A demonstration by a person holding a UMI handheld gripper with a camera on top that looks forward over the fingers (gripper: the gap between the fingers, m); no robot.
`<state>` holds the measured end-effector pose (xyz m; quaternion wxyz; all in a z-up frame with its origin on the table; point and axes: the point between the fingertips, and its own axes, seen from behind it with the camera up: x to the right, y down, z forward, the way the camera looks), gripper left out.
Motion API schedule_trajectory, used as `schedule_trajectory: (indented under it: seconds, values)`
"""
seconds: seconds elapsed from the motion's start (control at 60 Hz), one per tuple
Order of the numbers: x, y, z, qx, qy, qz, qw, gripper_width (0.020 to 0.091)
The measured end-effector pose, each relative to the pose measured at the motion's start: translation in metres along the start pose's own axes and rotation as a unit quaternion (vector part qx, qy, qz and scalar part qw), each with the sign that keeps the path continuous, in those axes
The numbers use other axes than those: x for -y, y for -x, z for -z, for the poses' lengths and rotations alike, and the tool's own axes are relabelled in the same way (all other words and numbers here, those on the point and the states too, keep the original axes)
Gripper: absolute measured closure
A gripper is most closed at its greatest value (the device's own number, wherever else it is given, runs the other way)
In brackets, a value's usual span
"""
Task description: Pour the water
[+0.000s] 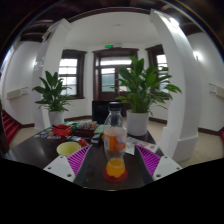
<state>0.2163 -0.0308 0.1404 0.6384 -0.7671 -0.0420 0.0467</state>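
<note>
A clear plastic bottle [115,135] with a white label and orange liquid in its lower part stands upright on the dark table [40,152]. A reddish ring shows round its base; I cannot tell what it is. The bottle is between the fingers of my gripper [108,163], near their tips. The left pad [62,165] and the right pad [150,160] each stand clear of the bottle, with a gap at either side. The gripper is open. No water stream or cup under the bottle is plain to see.
A yellow bowl [68,148] sits left of the bottle, and a red bowl [62,130] with other small items lies farther back. Beyond the table stand two large potted plants [52,95] [143,88], white pillars and a door.
</note>
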Motion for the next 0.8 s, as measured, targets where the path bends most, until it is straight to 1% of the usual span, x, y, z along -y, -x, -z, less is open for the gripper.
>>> schedule_trajectory:
  seconds: [0.117, 0.167, 0.317, 0.467, 0.533, 0.8]
  values:
    - [-0.011, -0.005, 0.042, -0.044, 0.016, -0.015, 0.999, 0.0252]
    - [-0.013, -0.003, 0.059, -0.057, 0.017, -0.024, 0.998, 0.0254]
    - [0.002, 0.009, 0.100, -0.067, 0.011, -0.042, 0.997, 0.0253]
    - [0.018, 0.020, 0.127, -0.071, 0.000, -0.032, 0.997, 0.0251]
    - [0.025, 0.023, 0.133, -0.074, -0.010, -0.020, 0.997, 0.0254]
    - [0.041, 0.038, 0.154, -0.065, -0.022, -0.007, 0.998, 0.0254]
